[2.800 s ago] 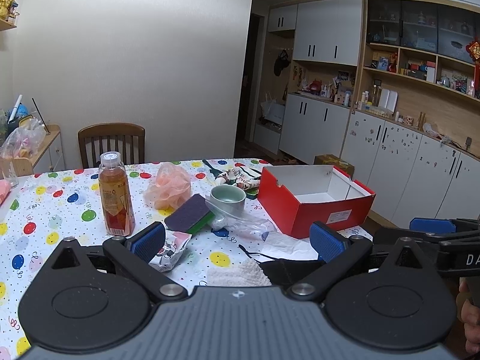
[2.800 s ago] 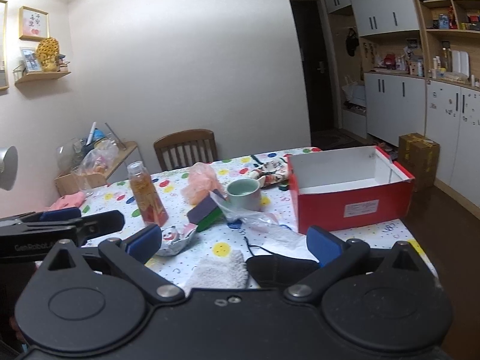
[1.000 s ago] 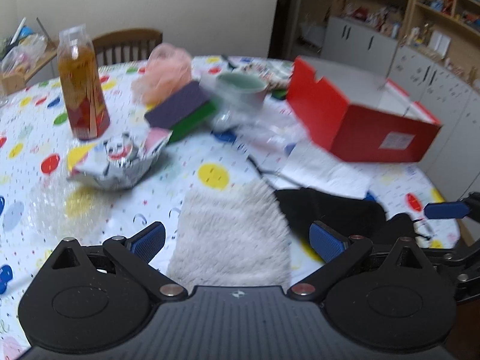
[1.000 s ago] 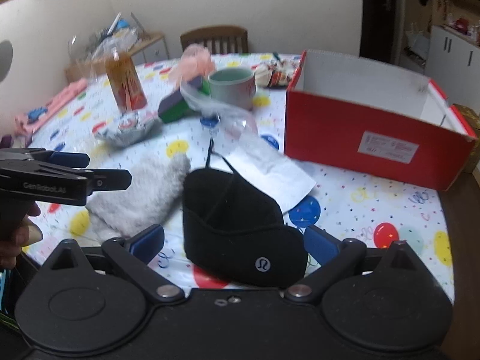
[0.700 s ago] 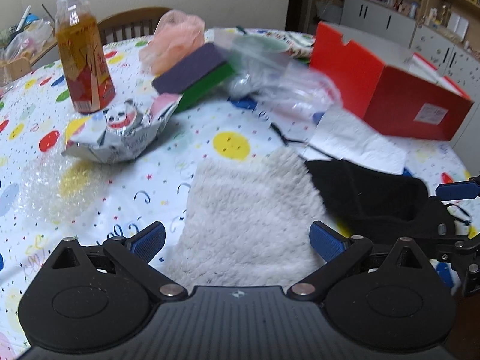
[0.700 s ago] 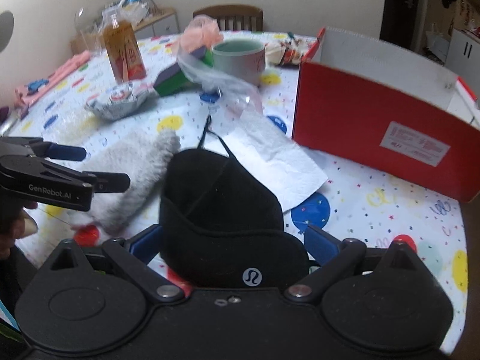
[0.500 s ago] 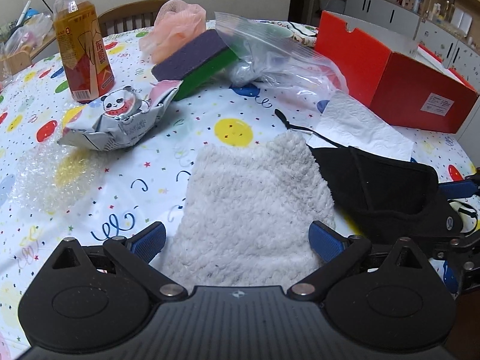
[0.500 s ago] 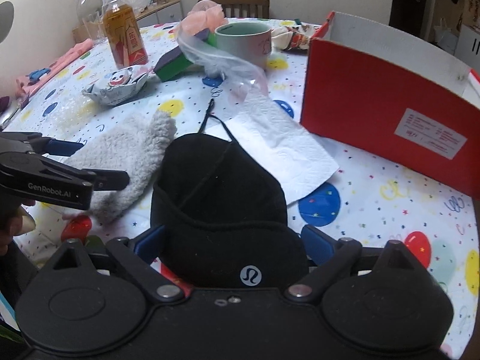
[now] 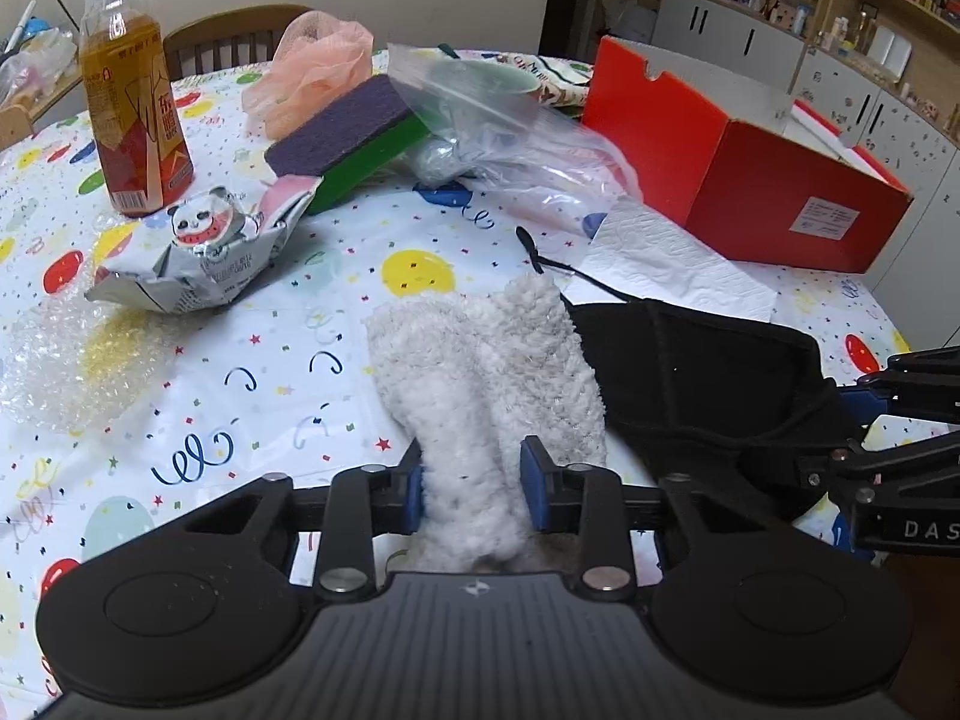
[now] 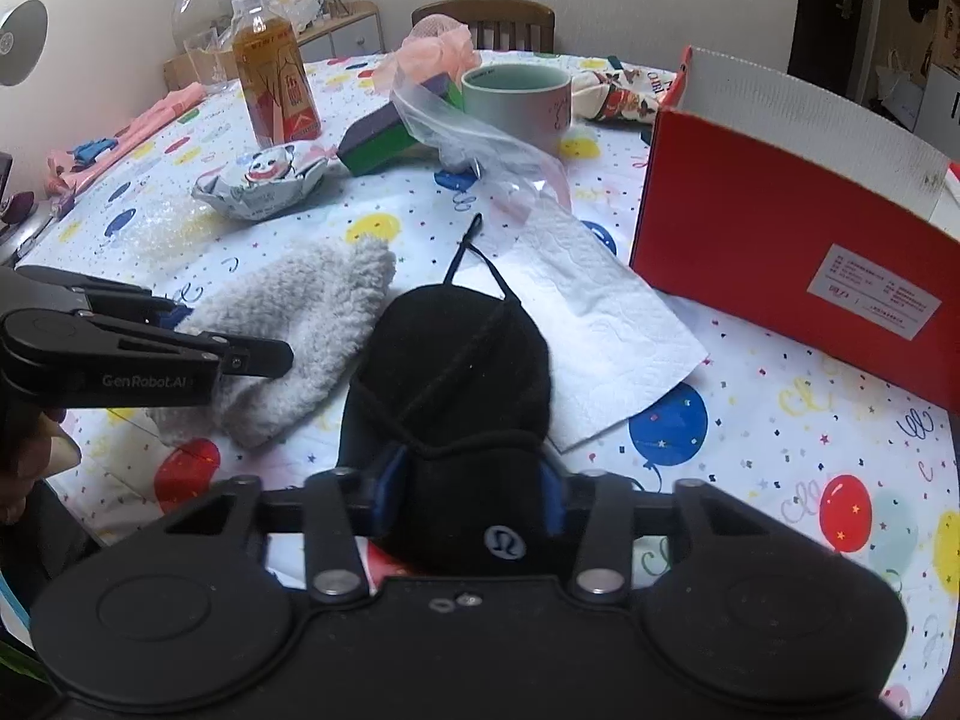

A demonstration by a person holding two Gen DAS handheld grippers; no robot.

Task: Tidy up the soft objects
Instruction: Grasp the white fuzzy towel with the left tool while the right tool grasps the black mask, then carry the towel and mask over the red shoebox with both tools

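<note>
Presently, two pairs of tongs, each clenched on one soft item; the jaws of both have just been closing.

Left tongs [image 9: 472, 492]: blue pads pinching the near end of a white fleecy sock [image 9: 486, 372], which bunches into two lobes between them. Sock lies on the spotted tablecloth [image 9: 198, 396], long axis running away from the tongs, far rounded end towards the yellow dot, not lifted as far as can be told.

Right tongs [image 10: 465, 489]: clamped on the near, logo end of a black cap [image 10: 450, 372], just beside the sock. Long axis runs away from the tongs, its cord pointing towards the plastic bag [image 10: 480, 132]. One edge lies over a paper napkin [image 10: 600, 324].

Red box [image 10: 780, 252]: open, standing past the napkin; none of these items visible inside. Probable destination, by judgement.

Progress: early. Both items gripped, neither moved. Pink mesh puff [image 9: 318, 66] and sponge [image 9: 354, 132] untouched near the bottle [image 9: 135, 102], well apart from the tongs.
</note>
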